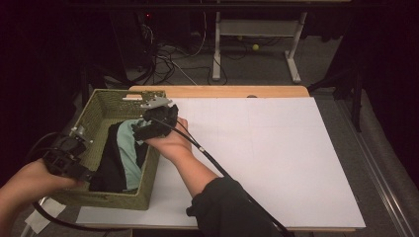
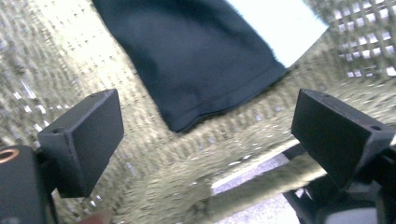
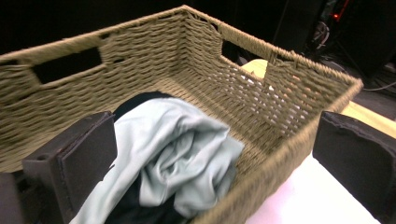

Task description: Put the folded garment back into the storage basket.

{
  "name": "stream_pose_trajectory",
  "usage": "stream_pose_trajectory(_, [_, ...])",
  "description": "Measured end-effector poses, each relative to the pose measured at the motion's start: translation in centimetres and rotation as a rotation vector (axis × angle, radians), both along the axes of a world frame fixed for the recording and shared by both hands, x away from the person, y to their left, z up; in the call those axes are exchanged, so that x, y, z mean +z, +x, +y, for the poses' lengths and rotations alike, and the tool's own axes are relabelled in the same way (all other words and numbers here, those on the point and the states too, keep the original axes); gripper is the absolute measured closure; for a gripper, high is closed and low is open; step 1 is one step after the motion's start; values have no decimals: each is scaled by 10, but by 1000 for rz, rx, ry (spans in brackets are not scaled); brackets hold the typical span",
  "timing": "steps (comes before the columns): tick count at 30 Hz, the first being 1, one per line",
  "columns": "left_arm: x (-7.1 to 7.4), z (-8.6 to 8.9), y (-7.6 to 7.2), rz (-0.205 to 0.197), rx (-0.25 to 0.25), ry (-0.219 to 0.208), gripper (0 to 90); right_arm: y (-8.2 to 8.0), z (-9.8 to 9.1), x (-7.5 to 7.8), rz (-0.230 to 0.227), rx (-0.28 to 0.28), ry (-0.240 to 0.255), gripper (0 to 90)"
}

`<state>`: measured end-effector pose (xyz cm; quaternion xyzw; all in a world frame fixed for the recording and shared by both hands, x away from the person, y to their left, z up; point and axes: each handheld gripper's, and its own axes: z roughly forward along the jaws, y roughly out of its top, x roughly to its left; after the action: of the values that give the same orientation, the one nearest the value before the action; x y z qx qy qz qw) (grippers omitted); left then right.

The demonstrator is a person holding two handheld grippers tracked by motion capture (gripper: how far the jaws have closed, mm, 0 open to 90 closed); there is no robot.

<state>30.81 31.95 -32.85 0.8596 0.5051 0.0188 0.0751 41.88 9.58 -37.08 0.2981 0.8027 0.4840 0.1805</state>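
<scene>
Cloths (image 1: 121,153) lie in basket (image 1: 101,106); left hand-held gripper (image 2: 205,140) released; right hand-held gripper (image 3: 215,154) released.

Both grippers are black: the left gripper (image 1: 66,155) trails a thick black cable, the right gripper (image 1: 157,120) carries a grey three-cornered plate. Its thin black cable runs along a dark sleeve (image 1: 228,207). The jaws are blocky, each with a small screw hole.

The high view looks forward and down from above the person's side of the table (image 1: 276,163), taking in the whole white surface and the woven basket (image 1: 99,111) at its left. The left gripper view sits very close to the basket's weave (image 2: 56,60), looking down past its near rim. The right gripper view looks from just above the basket's table-side rim (image 3: 280,163) across its inside. All three share the basket and the clothes (image 1: 121,153) in it
</scene>
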Motion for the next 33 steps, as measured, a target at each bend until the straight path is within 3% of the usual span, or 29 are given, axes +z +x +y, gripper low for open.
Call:
stream_pose_trajectory(7, [1,-25,11,16,-15,1,48,-20,-36,-7,-13,4,39,0])
stream_pose_trajectory(14, [-6,-45,30,24,-35,13,50,-33,-71,-22,-3,-14,41,0])
stream_pose_trajectory(24, [-31,-56,55,55,-14,40,52,-50,-117,-42,-20,-31,54,0])
stream_pose_trajectory(33, [-41,-62,71,67,0,61,60,-65,-147,-59,-30,-34,52,0])
